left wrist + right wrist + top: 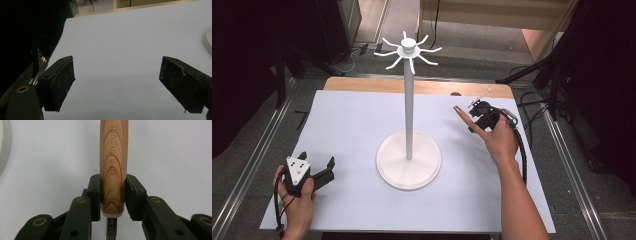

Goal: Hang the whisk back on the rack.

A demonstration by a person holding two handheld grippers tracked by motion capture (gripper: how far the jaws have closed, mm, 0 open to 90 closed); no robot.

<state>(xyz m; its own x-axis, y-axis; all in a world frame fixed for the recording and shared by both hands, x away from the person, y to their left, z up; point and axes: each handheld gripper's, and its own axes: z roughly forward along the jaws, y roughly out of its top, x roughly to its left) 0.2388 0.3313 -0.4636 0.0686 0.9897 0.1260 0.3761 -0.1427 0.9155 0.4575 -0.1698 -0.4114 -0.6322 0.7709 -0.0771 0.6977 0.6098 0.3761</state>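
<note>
While the high view places the right hand-held gripper [482, 116] at centre right, beside the white stand [409, 158], its own view reveals jaws clenched on a wooden handle [114, 167] with a steel shank below. At lower left, the left hand-held gripper [316, 169] rests released on the worktop [352, 125].

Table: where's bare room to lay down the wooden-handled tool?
Bare white sheet lies between the left claw and the stand's round base; another patch lies in front of the base. It is tighter at right, where the right claw grips the wooden handle.
</note>
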